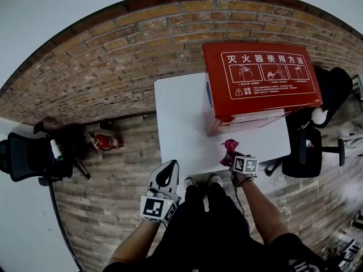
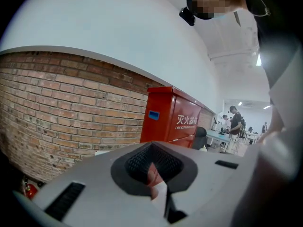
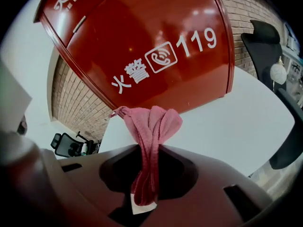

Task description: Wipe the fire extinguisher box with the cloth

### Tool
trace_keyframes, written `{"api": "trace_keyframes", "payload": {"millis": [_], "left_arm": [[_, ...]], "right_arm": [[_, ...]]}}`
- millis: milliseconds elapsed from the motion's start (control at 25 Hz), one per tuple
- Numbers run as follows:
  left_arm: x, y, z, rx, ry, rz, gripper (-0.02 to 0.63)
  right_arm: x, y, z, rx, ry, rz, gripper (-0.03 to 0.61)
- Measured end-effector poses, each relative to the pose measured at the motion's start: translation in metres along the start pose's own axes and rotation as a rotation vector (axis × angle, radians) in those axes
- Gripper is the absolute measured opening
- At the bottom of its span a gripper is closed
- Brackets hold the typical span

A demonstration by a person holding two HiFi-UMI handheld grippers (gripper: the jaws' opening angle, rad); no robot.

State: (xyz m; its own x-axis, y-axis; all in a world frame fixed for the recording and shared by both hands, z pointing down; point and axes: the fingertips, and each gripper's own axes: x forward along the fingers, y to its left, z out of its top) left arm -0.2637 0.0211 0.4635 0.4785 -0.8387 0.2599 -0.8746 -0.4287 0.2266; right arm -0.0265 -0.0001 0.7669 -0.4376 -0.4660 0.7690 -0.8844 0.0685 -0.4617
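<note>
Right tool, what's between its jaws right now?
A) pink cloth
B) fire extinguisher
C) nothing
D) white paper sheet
A: the right gripper view shows the pink cloth pinched in the right tool, its bunched end sticking out in front of the red fire extinguisher box.

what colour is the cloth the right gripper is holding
Dusty pink. The cloth shows best in the right gripper view.
</note>
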Motion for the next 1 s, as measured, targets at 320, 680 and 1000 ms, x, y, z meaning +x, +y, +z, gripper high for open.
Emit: {"api": "trace_keyframes", "payload": {"millis": [320,680,1000], "left_arm": [[0.006,-0.017,0.005,0.017,-0.015,-0.034,0.033],[0.008,-0.038,0.015,0.038,-0.048,-0.067,0.033],[0.007,-0.058,0.03,0.056,-0.089,-0.088,0.034]], "right_arm": [[-0.043,0.034,0.034,0.004,-0.128,0.114,0.101],[-0.111,0.091,0.08,-0.032,-0.278,0.279,0.1],[-0.168,0.127,0.105,-0.064,-0.382,0.372,0.1]]}}
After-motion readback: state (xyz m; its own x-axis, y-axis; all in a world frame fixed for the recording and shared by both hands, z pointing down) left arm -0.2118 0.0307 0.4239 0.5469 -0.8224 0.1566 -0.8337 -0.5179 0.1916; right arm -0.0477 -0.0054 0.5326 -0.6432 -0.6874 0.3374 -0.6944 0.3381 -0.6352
